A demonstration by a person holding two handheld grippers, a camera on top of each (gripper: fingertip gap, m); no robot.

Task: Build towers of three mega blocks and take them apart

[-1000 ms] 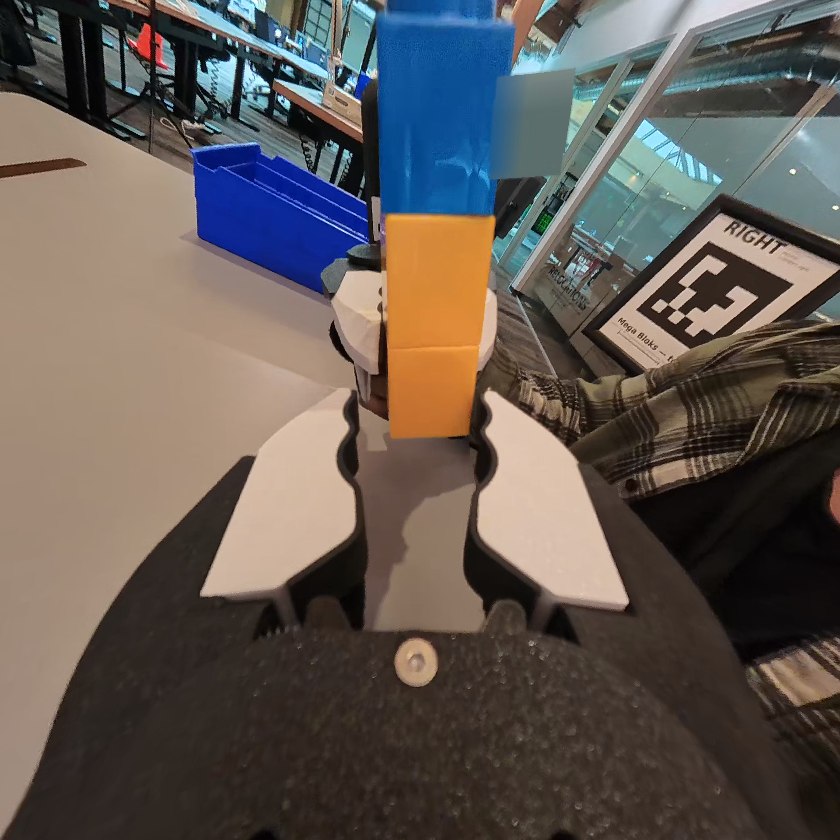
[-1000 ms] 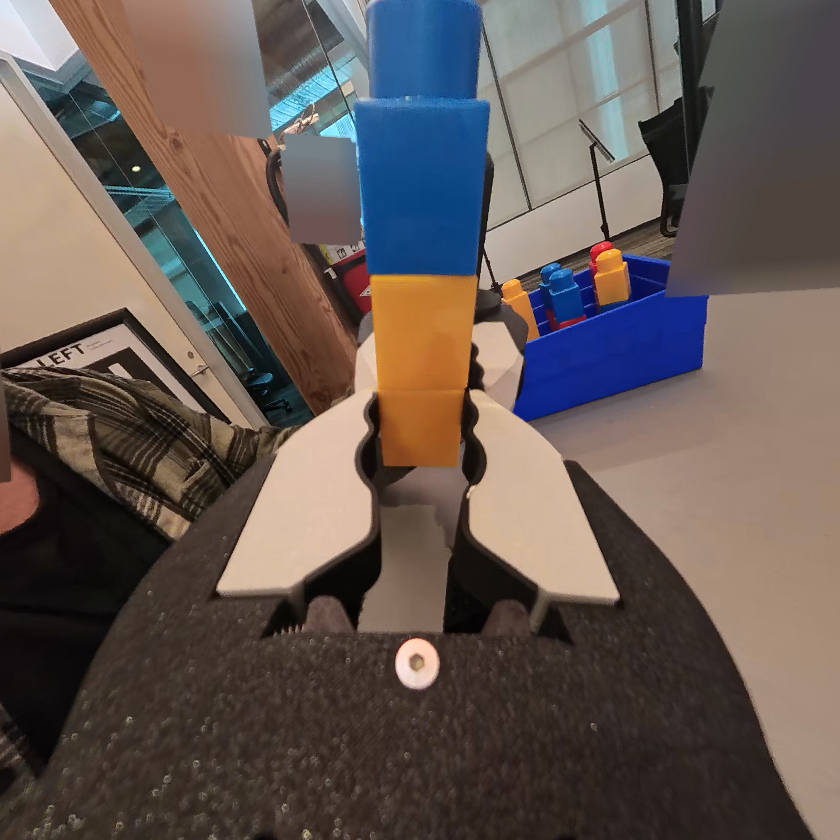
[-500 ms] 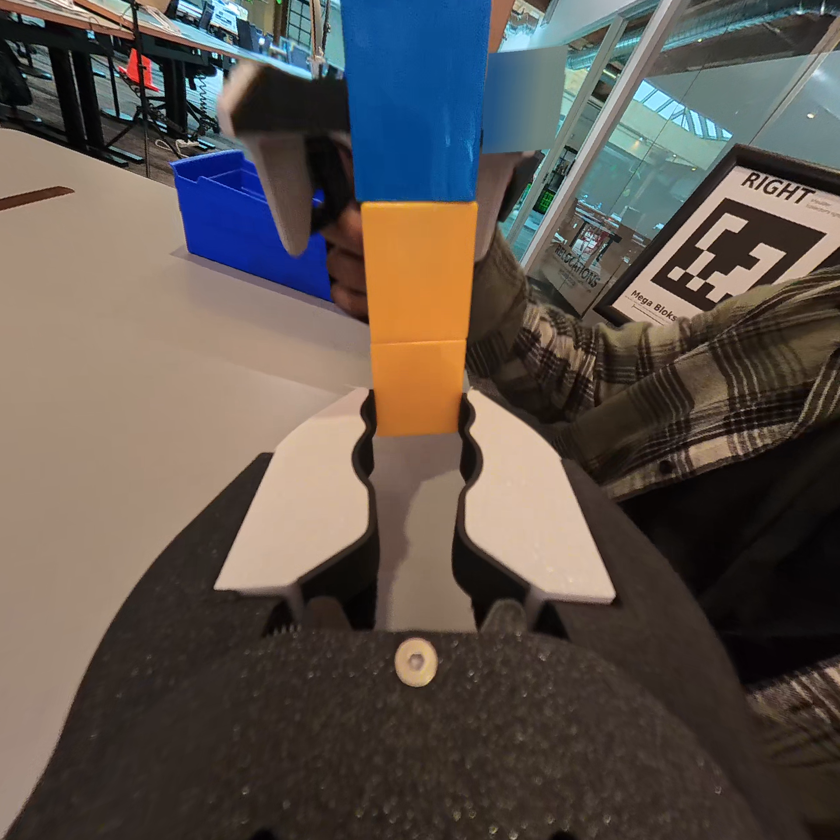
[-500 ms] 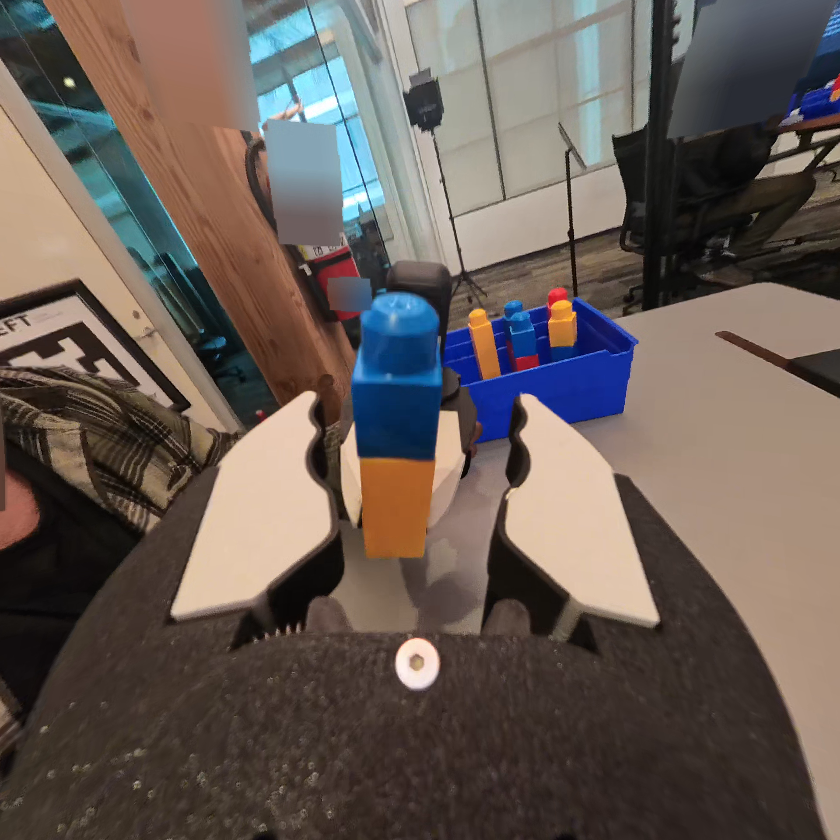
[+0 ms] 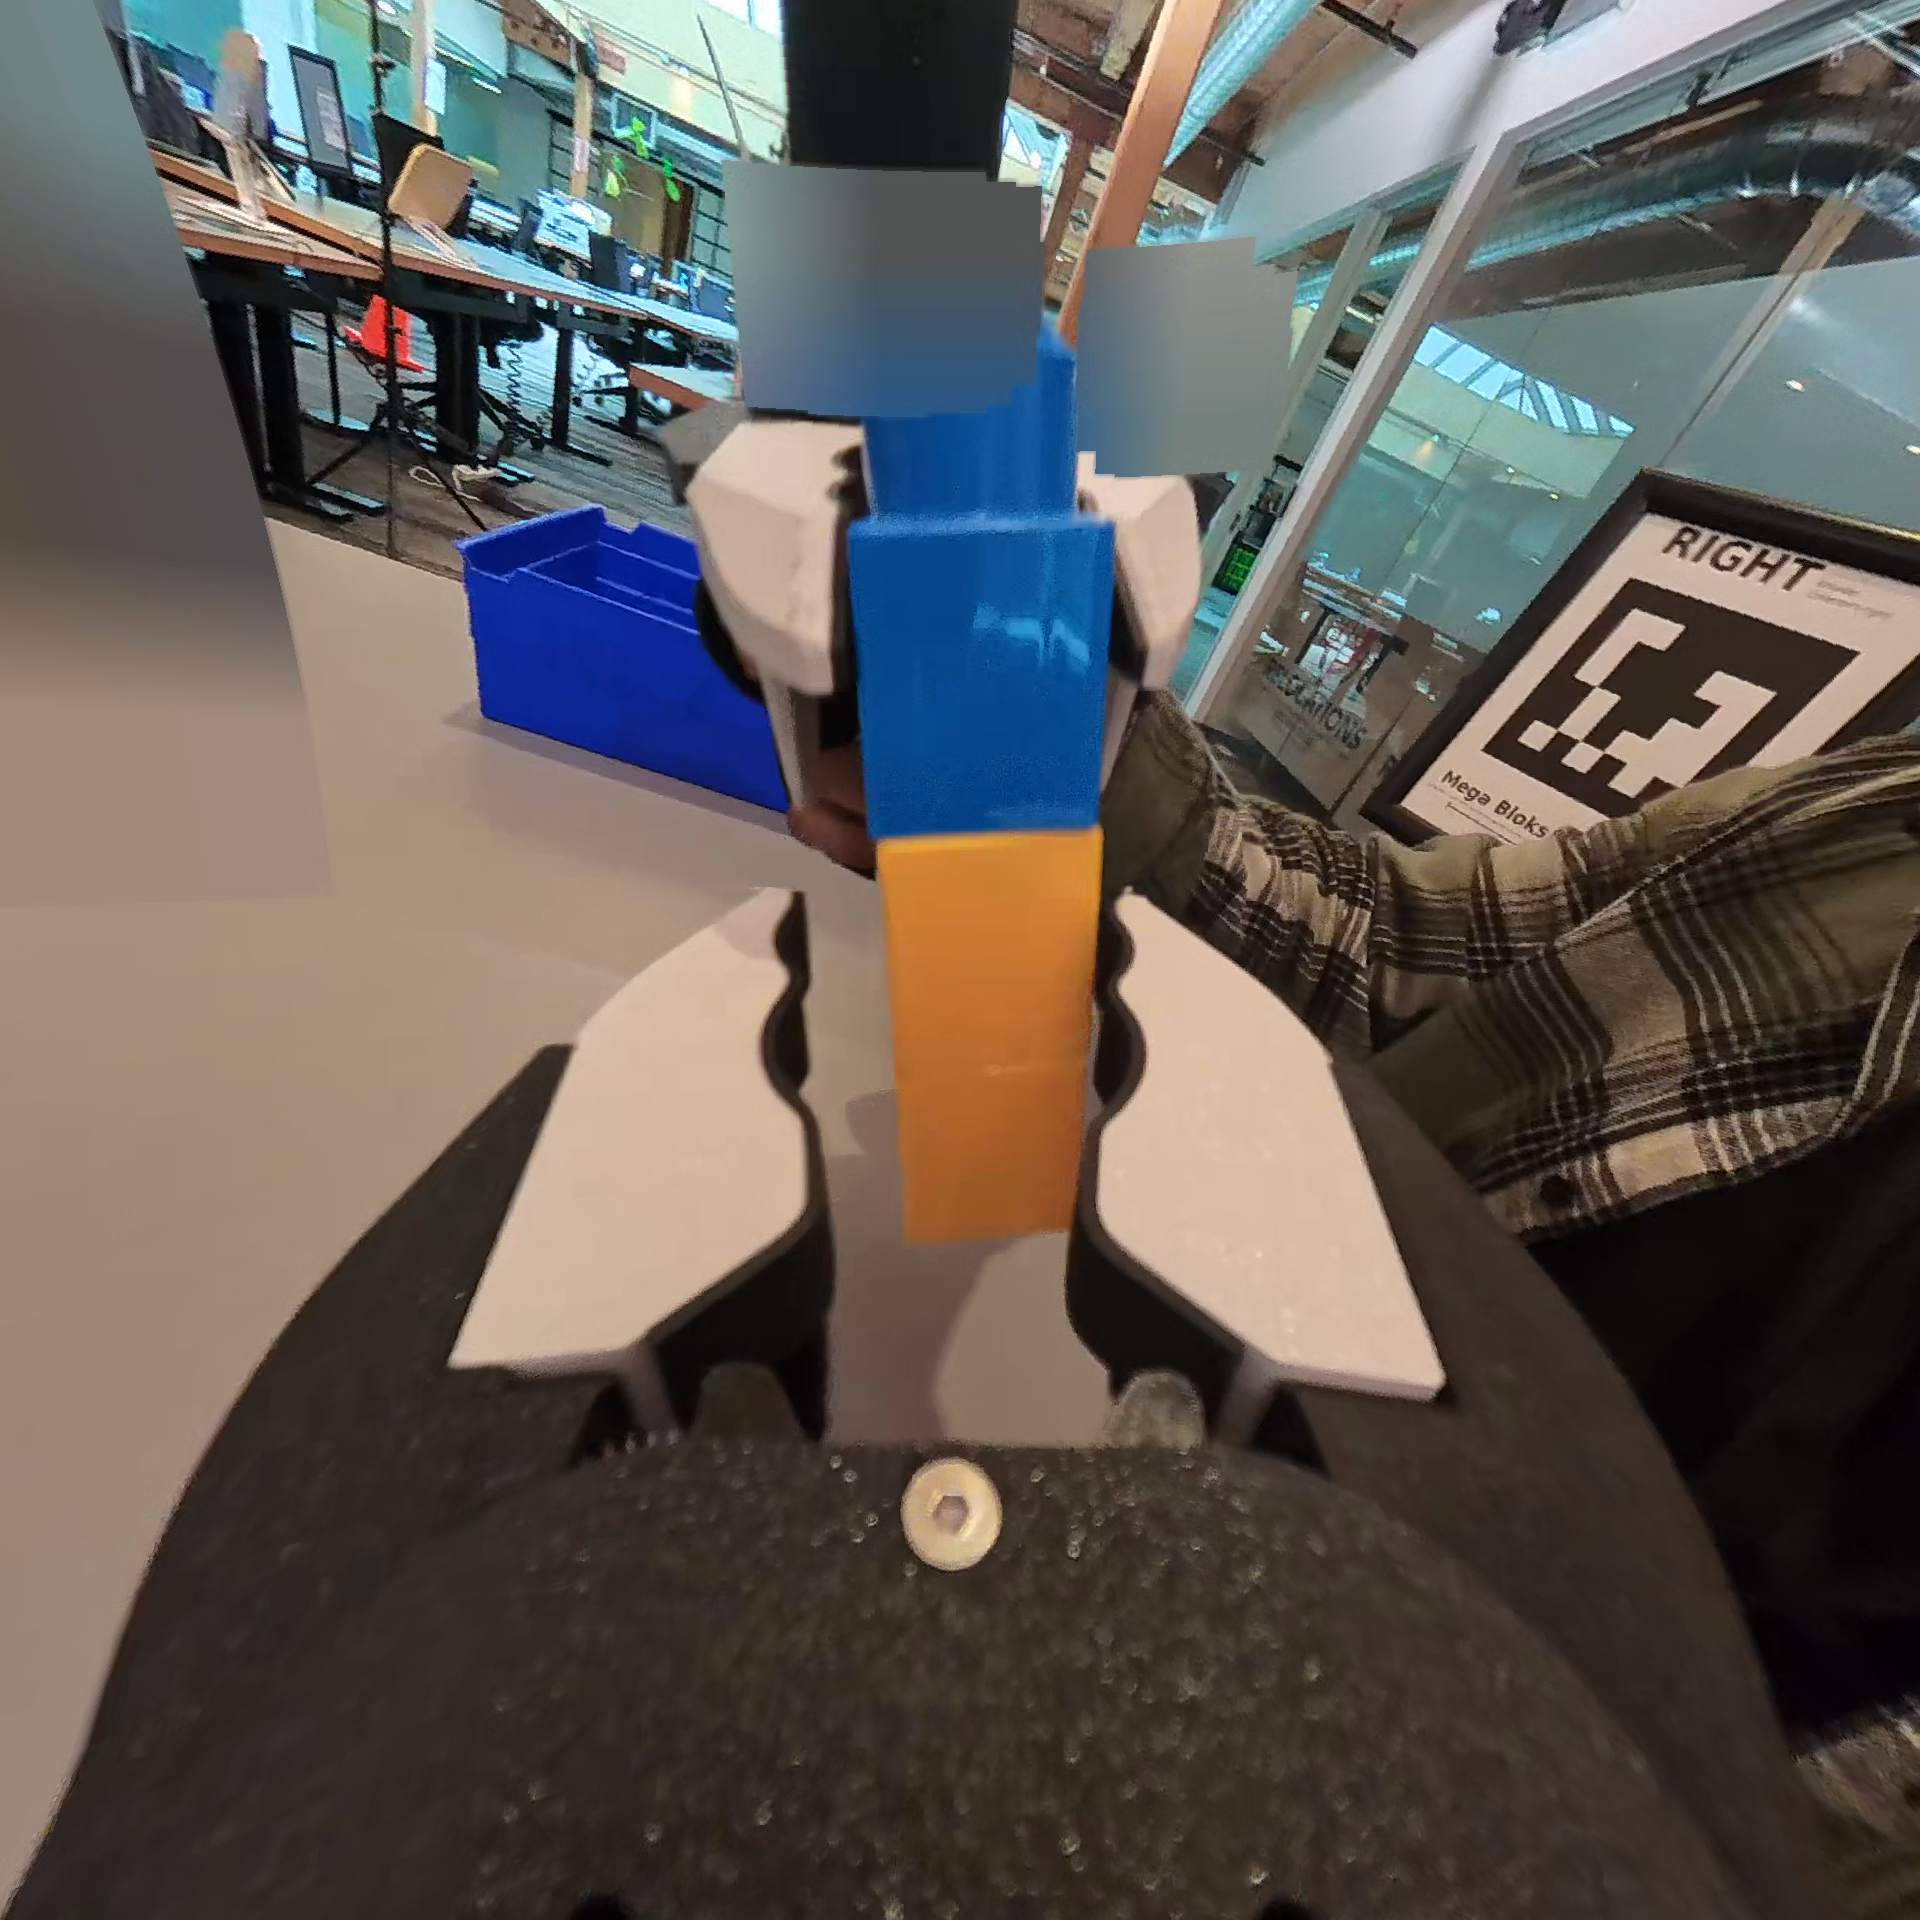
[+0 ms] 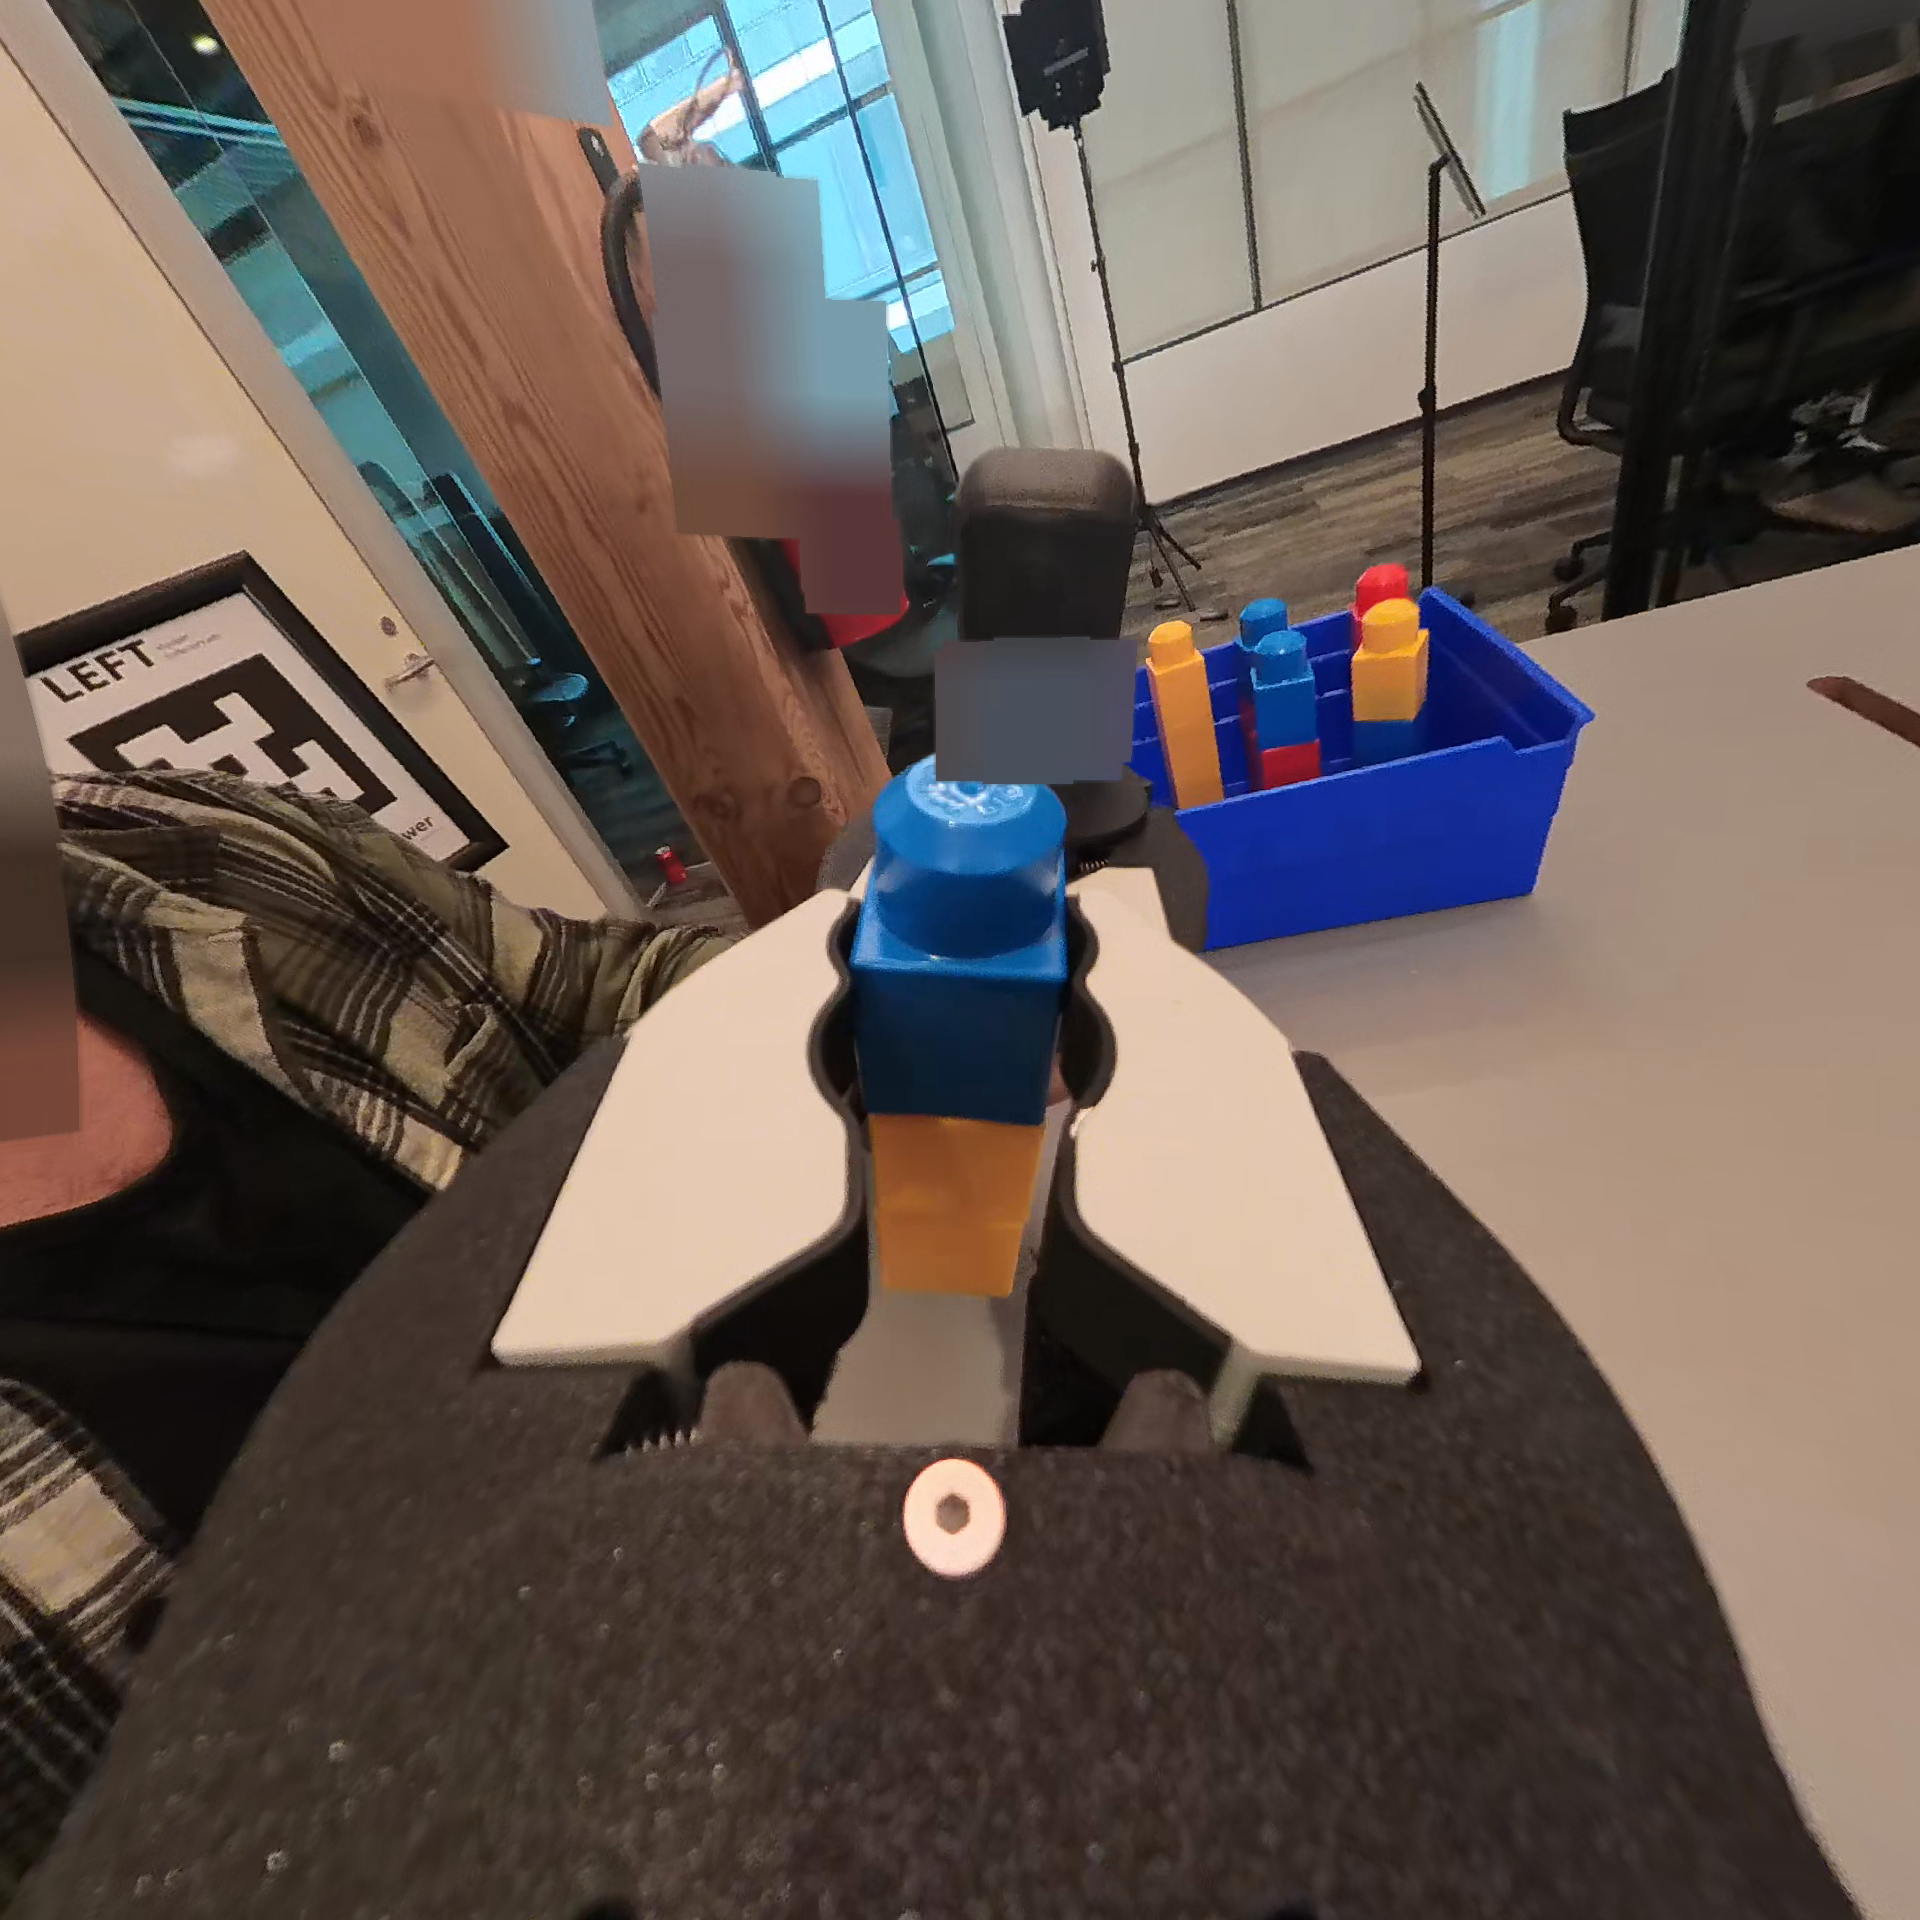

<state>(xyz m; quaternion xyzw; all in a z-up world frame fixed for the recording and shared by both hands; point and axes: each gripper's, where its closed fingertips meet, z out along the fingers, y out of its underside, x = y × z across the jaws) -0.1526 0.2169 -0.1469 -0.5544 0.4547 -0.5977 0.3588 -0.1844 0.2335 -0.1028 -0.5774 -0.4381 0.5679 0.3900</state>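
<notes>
- Left gripper (image 5: 951,997), black foam-covered body with two white wavy-edged fingers: jaws parted around the lower part of the tower; a narrow gap shows on one side, and on the other side contact cannot be told
- Right gripper (image 6: 961,1013), same build: its white fingers (image 6: 727,1122) are clamped against the two sides of the topmost block
- Three-block plastic tower (image 5: 982,883): a glossy blue square block with a round stud on top (image 6: 961,977) sits above two orange-yellow blocks (image 5: 987,1039) stacked flush, a faint seam marking their joint; the column leans slightly in the left wrist view
- Position of the tower: upright between the two grippers, which face each other across it; its base is close above the pale grey table (image 5: 260,1091), contact not discernible
- Plaid flannel sleeve (image 5: 1558,987) of the person, reaching in from the side behind the tower
- Blue plastic bin (image 6: 1382,821) on the table, well apart from the tower, holding further stacks of orange, blue and red blocks (image 6: 1283,707) standing upright
- Framed black-and-white marker sign (image 5: 1662,686) leaning beyond the table's edge, beside a glass partition
</notes>
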